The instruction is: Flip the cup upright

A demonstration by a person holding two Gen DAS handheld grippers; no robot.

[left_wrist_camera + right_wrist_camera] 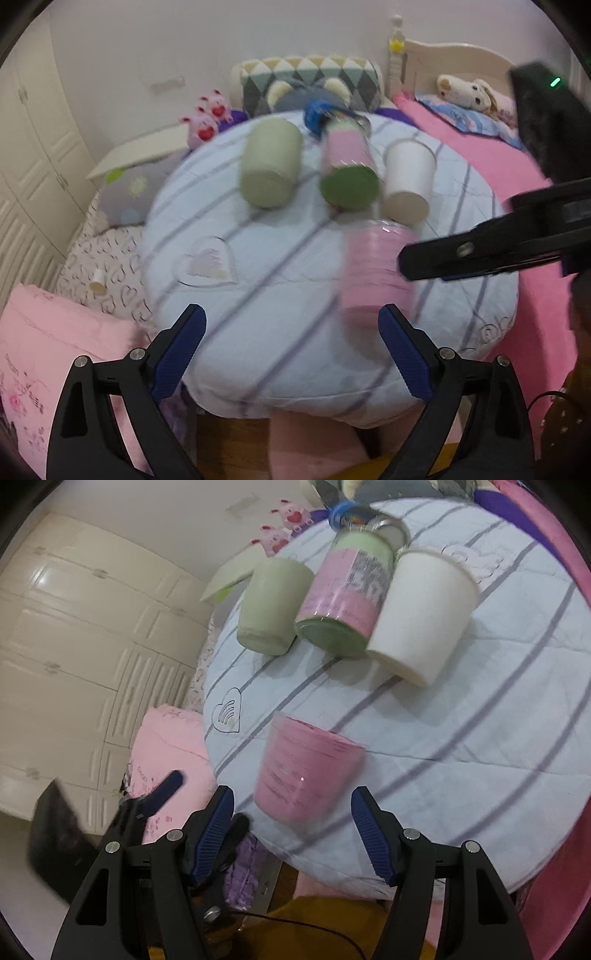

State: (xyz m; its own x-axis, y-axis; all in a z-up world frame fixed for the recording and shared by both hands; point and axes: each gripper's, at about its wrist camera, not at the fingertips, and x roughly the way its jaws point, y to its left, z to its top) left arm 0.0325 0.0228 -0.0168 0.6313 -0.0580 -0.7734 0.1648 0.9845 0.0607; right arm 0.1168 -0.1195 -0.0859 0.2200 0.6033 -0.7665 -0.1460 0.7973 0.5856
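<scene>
Four cups sit on a round blue cushion with grey stripes (461,738). Three are in a row at the far side. The pale green cup (271,607) is on the left, the pink and green cup (345,594) is in the middle, and the white paper cup (421,614) is on the right. All three look tipped over, with their flat bottoms pointing at the camera. The middle one touches both of the others.

The pink cup (304,768) is alone on the near side. In the right wrist view its wide rim is at the far end and its small bottom is near. It is blurry, so I cannot tell for sure if it stands up or leans. It looks like it is up, or nearly up.

The right gripper (293,834) is open wide and holds nothing. The pink cup is just in front of it, close to the gap between its fingers. The left gripper (291,349) is open wide too, with nothing in it, and the pink cup (376,273) is a bit to its right.

So I think one cup may be done. The three far cups are left to flip.
</scene>
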